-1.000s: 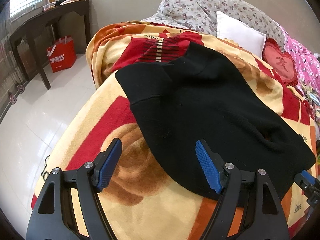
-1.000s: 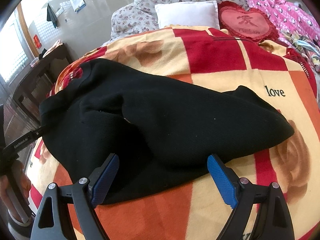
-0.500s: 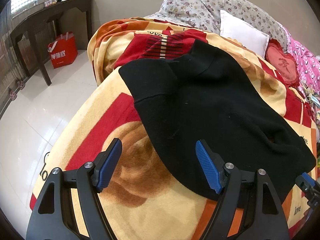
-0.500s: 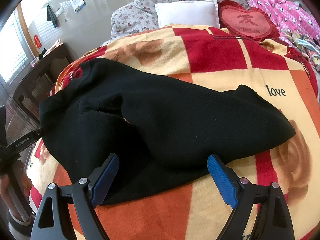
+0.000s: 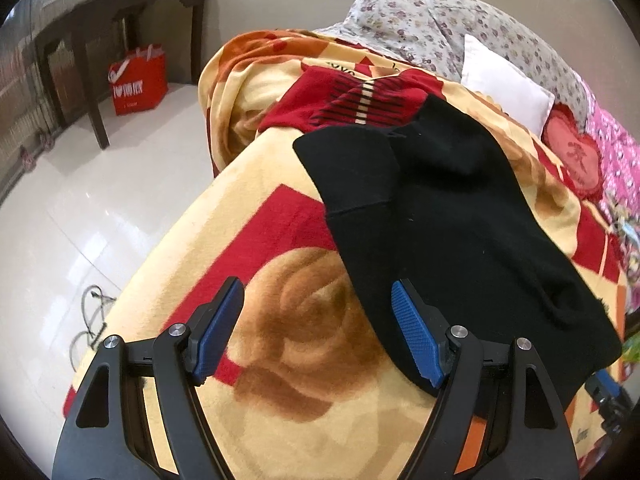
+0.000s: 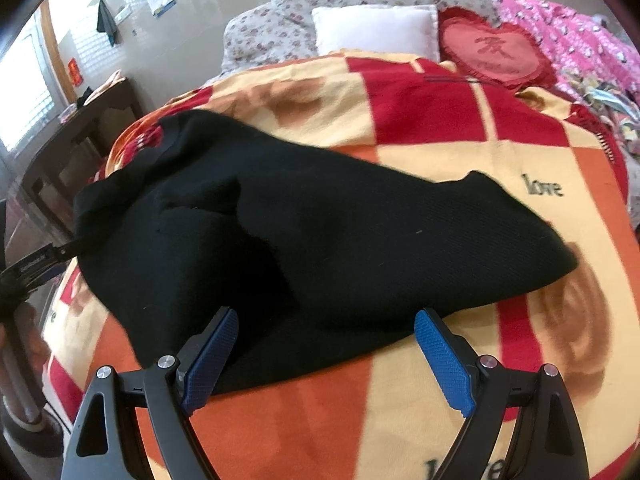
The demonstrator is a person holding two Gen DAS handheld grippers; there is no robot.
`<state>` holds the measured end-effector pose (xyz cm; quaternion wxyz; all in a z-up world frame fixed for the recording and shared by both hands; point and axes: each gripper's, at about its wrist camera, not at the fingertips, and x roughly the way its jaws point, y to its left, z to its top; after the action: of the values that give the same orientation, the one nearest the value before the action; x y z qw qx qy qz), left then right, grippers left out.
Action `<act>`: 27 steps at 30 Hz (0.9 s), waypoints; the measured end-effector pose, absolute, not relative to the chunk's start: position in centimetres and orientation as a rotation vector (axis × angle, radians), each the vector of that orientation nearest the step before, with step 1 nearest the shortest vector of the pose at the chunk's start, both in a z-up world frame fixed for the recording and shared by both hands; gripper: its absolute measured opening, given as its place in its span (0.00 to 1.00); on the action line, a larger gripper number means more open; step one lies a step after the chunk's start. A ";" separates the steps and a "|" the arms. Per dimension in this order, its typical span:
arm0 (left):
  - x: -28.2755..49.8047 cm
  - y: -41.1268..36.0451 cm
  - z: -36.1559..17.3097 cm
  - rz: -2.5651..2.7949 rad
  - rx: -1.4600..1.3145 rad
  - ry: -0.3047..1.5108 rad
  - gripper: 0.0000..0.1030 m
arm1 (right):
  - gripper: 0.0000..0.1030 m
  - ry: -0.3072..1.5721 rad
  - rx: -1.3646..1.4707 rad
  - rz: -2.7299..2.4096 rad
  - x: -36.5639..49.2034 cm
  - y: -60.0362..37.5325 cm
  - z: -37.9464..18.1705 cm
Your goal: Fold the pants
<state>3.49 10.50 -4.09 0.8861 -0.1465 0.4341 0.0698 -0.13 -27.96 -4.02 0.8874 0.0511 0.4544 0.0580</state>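
Both tools gape wide and grip nothing: the left tool [image 5: 318, 334] hovers at the near edge of the black pants [image 5: 452, 216], the right tool [image 6: 334, 354] over their near hem. The pants (soft ribbed knit, rumpled) lie spread across a plush rose-patterned blanket [image 6: 420, 120] on the bed.

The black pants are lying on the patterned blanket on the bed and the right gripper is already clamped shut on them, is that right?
Not quite. The black pants do lie on the patterned blanket, but the right gripper is open, its blue fingers spread wide at the near edge of the fabric and gripping nothing. The right wrist view shows this.
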 end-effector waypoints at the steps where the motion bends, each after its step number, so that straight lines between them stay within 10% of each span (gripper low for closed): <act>1: 3.6 10.6 -4.2 0.140 -0.318 0.908 0.74 | 0.87 0.950 0.100 0.113 -0.1 -28.1 -4.1; 25: 10.1 8.6 -6.0 0.093 -0.291 1.006 0.74 | 0.86 0.921 -0.081 0.083 1.5 -26.9 -5.0; 27: 10.4 8.7 -5.9 0.063 -0.320 0.992 0.55 | 0.83 0.884 -0.108 0.058 1.6 -26.8 -5.2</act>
<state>10.44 8.74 -5.89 0.8667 -0.1527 0.4739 0.0299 1.63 -26.79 -5.17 0.9021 -0.0521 0.4275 0.0281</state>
